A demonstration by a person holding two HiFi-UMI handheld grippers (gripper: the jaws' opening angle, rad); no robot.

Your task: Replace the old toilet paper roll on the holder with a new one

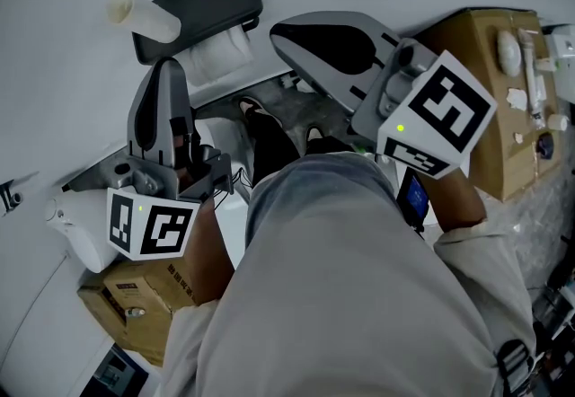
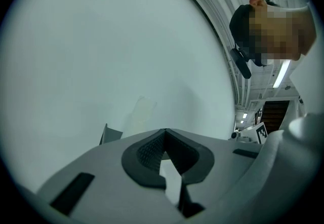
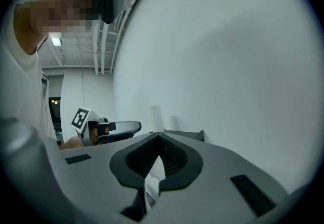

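A dark grey holder (image 1: 202,0) hangs on the white wall with a white paper roll (image 1: 220,52) under its lid. A pale cardboard tube (image 1: 144,16) rests at the holder's left end; it also shows faintly in the gripper views (image 2: 144,111) (image 3: 157,118). My left gripper (image 1: 166,65) points at the wall just below the holder, jaws shut, with nothing seen between them (image 2: 165,132). My right gripper (image 1: 277,31) is beside the holder's right end, also shut and empty (image 3: 159,137). The holder's edge (image 3: 185,134) peeks over its jaws.
A cardboard box (image 1: 476,72) with several small items on top stands at the right. Another cardboard box (image 1: 135,296) sits low at the left beside a white fixture (image 1: 76,224). The person's shoes (image 1: 260,121) stand on the floor below the holder.
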